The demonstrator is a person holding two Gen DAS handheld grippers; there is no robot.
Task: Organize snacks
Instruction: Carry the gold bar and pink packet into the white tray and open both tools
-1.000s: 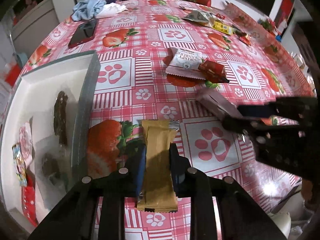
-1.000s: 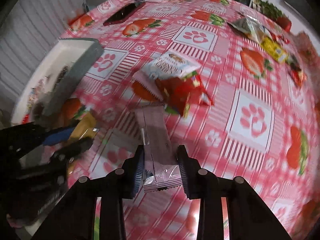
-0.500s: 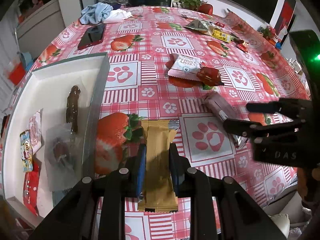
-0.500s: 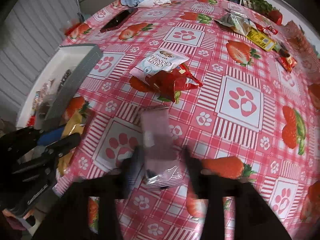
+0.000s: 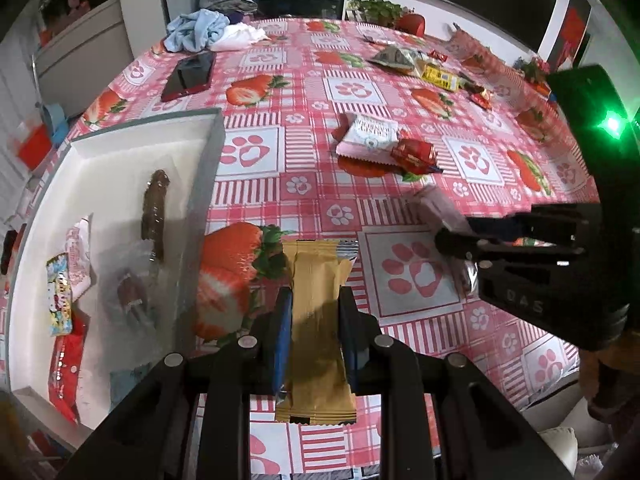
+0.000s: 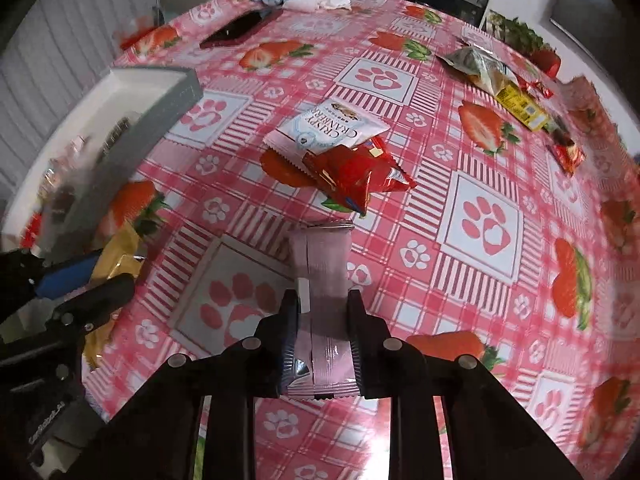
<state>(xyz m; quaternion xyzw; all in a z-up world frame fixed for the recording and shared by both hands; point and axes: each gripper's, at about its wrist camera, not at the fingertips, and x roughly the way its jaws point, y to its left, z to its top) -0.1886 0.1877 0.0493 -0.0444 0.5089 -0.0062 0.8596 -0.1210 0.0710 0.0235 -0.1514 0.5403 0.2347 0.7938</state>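
Observation:
My left gripper (image 5: pixel 316 300) is shut on a tan snack bar (image 5: pixel 318 320) held above the tablecloth, just right of the white box (image 5: pixel 120 148). My right gripper (image 6: pixel 322 300) is shut on a pink snack bar (image 6: pixel 320 268) over a paw-print square; it also shows at the right of the left wrist view (image 5: pixel 456 240). The white box holds several snacks, among them a brown bar (image 5: pixel 154 208). A white cranberry packet (image 6: pixel 332 130) and a red packet (image 6: pixel 356 174) lie mid-table, overlapping.
A phone (image 5: pixel 188 76) and a bundle of cloth (image 5: pixel 200 32) lie at the far left of the table. More snack packets (image 5: pixel 420 64) lie at the far right. The white box's grey wall (image 5: pixel 200 200) stands next to my left gripper.
Both grippers have lifted and pulled back with their bars still held; the views show more of the table. The white box appears further into the left view.

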